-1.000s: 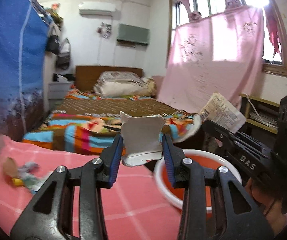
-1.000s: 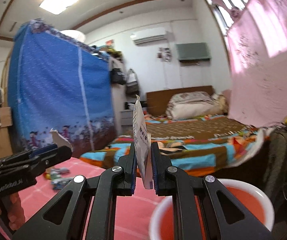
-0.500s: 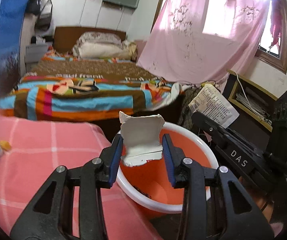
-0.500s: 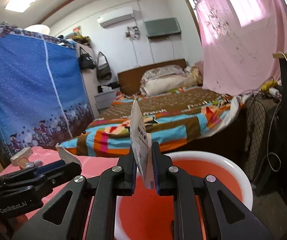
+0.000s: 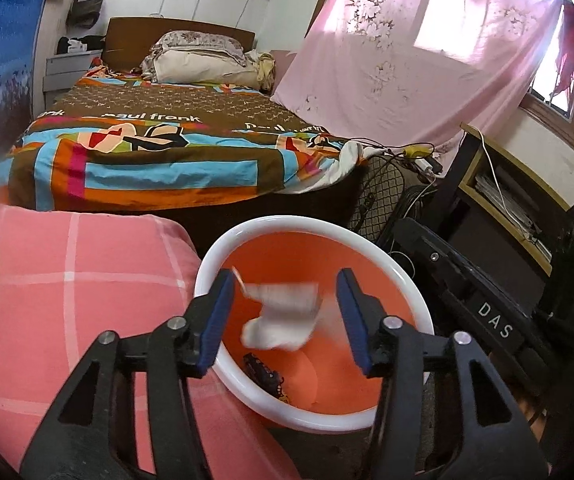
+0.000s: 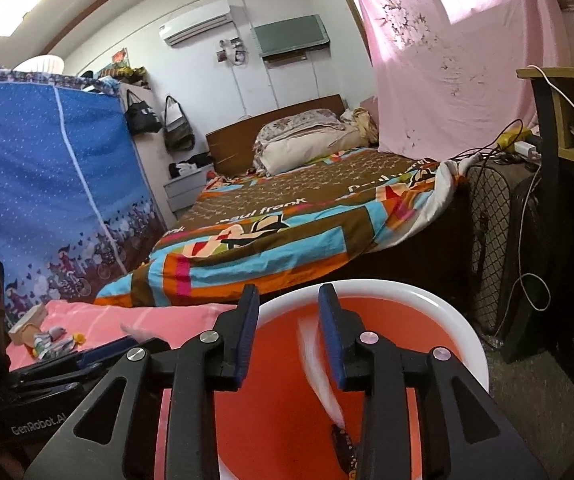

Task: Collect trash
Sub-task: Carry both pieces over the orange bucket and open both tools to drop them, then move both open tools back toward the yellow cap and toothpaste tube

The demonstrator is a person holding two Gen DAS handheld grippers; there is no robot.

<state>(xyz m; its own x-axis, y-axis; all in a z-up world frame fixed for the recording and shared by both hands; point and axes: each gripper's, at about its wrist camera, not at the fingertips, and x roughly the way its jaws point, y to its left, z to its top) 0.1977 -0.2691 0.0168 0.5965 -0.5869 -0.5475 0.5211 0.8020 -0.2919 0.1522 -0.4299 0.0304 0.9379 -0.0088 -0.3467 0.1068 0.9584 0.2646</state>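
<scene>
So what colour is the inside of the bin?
Orange, with a white rim; the bin shows best in the left wrist view.

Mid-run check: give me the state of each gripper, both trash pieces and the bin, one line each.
left gripper: open, jaws just opened.
white torn carton piece: released, blurred, falling into bin.
right gripper: open, jaws just opened.
printed wrapper: released, blurred, dropping.
orange bin: upright, a dark wrapper at bottom.

Your left gripper [image 5: 285, 314] is above the orange bin [image 5: 415, 292], and its jaws have just been opening. The white torn scrap [image 5: 281, 322] is blurred between the blue pads [image 5: 217, 320] and touches neither. A dark wrapper [image 5: 265, 376] lies inside the bin. The pink checked cloth [image 5: 67, 280] is just beside the bin's left rim.
</scene>
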